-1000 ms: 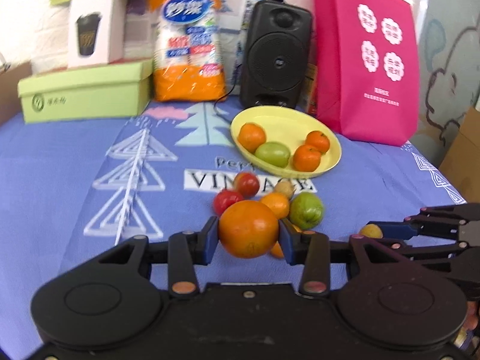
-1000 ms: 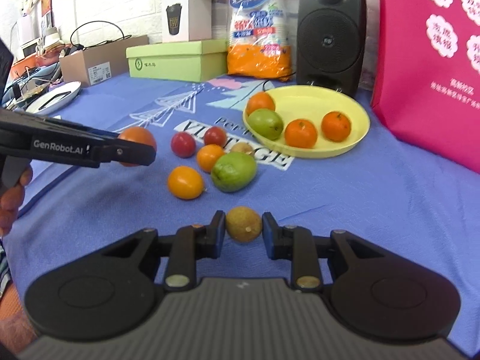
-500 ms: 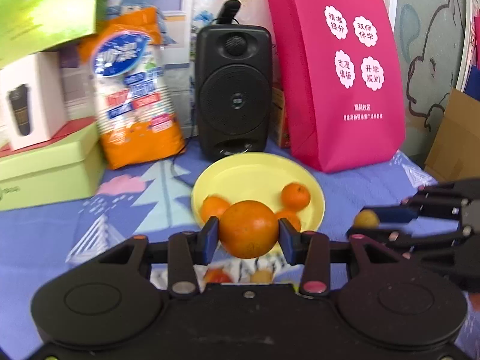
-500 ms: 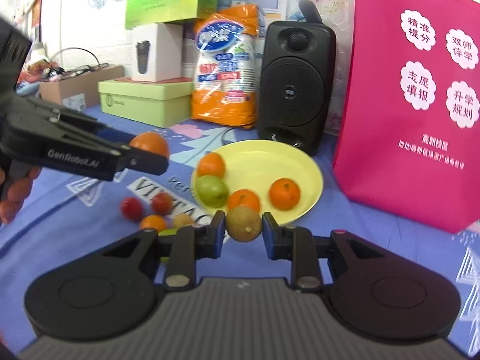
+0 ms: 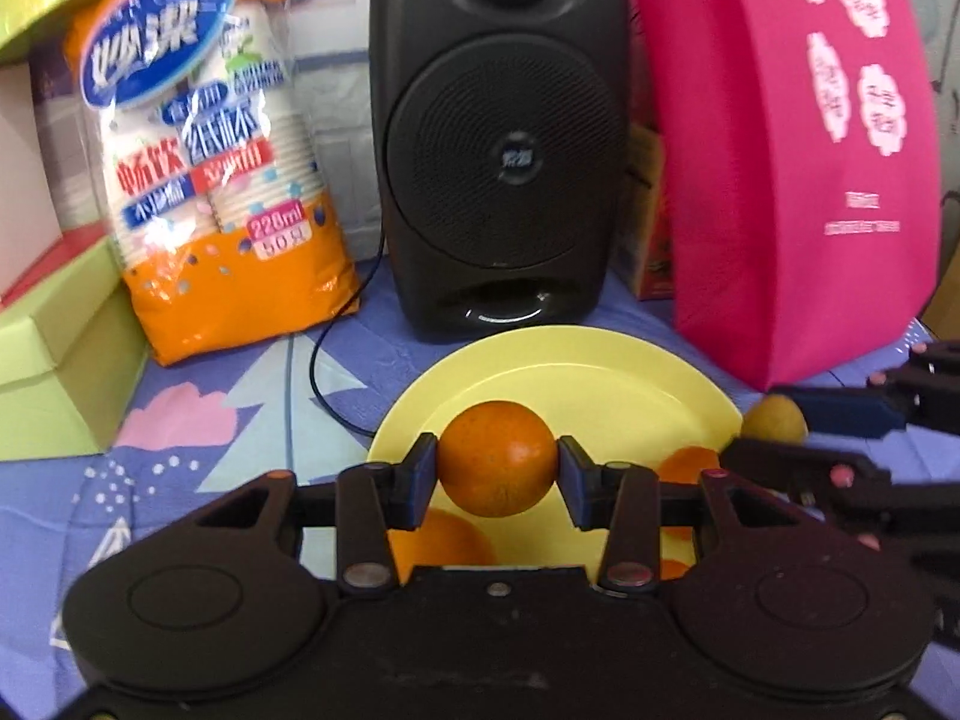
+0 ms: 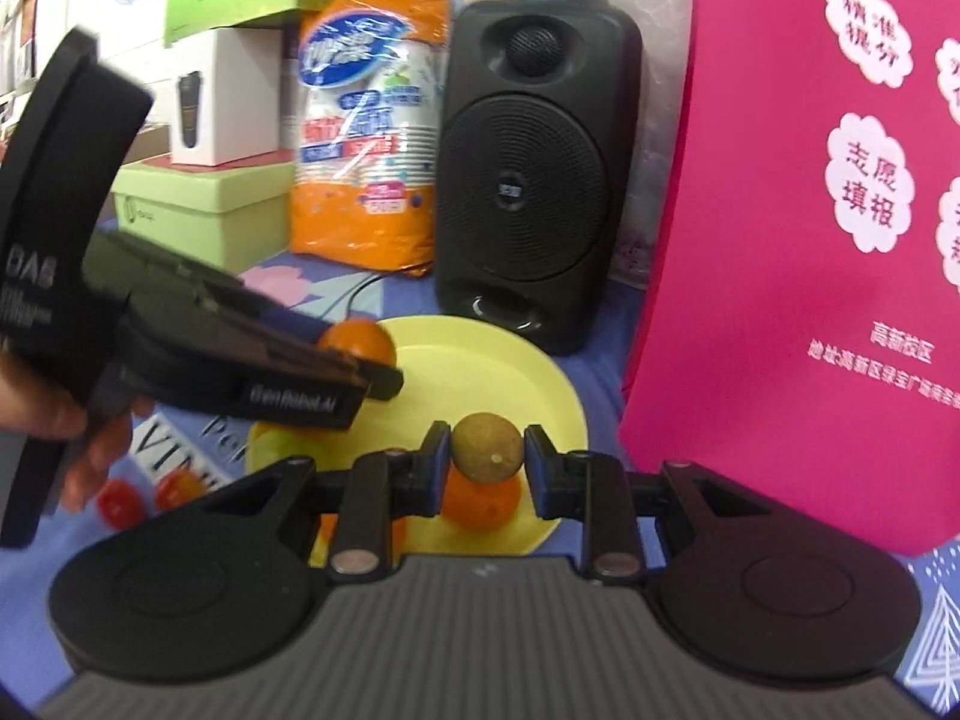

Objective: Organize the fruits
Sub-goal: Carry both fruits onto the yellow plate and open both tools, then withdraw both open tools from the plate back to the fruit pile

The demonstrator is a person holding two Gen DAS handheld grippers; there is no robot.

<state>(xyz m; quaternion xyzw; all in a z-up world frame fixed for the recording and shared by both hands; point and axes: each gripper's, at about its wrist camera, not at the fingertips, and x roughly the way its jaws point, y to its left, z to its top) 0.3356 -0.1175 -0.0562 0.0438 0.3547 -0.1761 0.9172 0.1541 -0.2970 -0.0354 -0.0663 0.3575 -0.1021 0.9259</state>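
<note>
My left gripper (image 5: 497, 467) is shut on a large orange (image 5: 497, 459) and holds it above the yellow plate (image 5: 576, 372). My right gripper (image 6: 486, 459) is shut on a small yellow-brown round fruit (image 6: 486, 449) above the plate's (image 6: 480, 372) right part. Each gripper shows in the other's view: the orange (image 6: 357, 339) on the left, the small fruit (image 5: 774, 417) on the right. Oranges (image 5: 690, 459) (image 6: 483, 498) lie on the plate, partly hidden. Two red fruits (image 6: 120, 495) lie on the cloth left of the plate.
A black speaker (image 5: 498, 138) stands right behind the plate, its cable (image 5: 324, 378) running to the left. A pink bag (image 5: 798, 150) stands at the right, an orange pack of cups (image 5: 210, 162) and a green box (image 5: 54, 360) at the left.
Both grippers have moved forward with their fruits, from the loose fruit on the cloth to above the yellow plate. The speaker and the bag look much closer.
</note>
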